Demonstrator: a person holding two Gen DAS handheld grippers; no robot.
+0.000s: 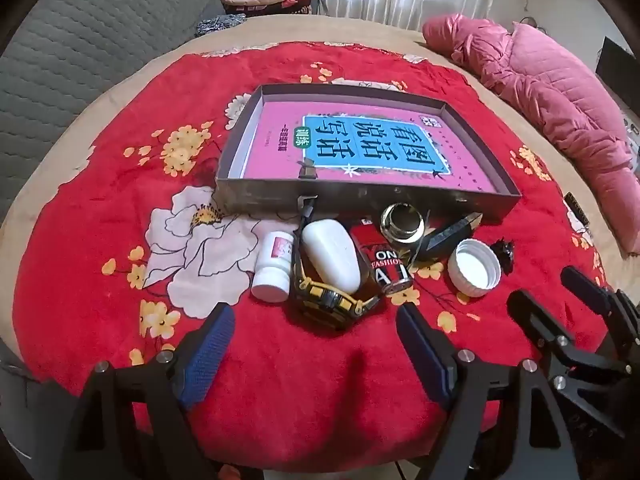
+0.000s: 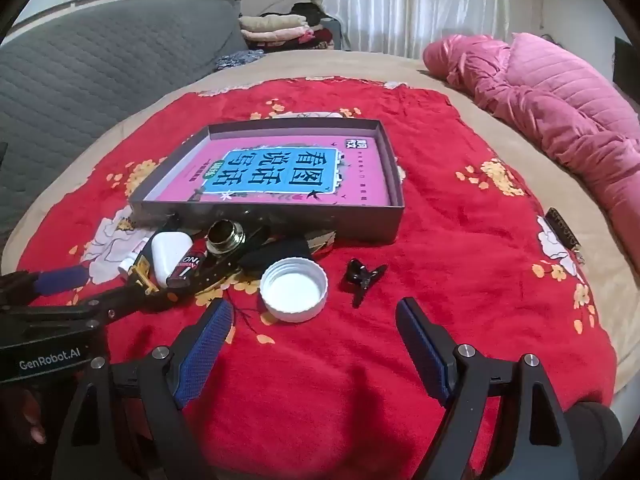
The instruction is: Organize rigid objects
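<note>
A shallow dark box (image 1: 360, 196) (image 2: 272, 216) holding a pink book lies on a red floral blanket. In front of it lie a small white pill bottle (image 1: 273, 266), a yellow-black watch (image 1: 328, 300), a white oval case (image 1: 330, 256) (image 2: 170, 254), a red-black lighter (image 1: 384, 258), a round metal jar (image 1: 402, 224) (image 2: 225, 237), a white cap (image 1: 474, 266) (image 2: 294, 290) and a black clip (image 2: 362, 276). My left gripper (image 1: 316, 324) is open, just short of the watch. My right gripper (image 2: 316, 318) is open, near the white cap.
A pink quilted jacket (image 2: 552, 112) lies at the right of the bed. A grey quilted headboard (image 1: 80, 56) stands at the left. Folded clothes (image 2: 280, 28) are stacked at the back. A dark strip (image 2: 564, 232) lies on the blanket's right edge.
</note>
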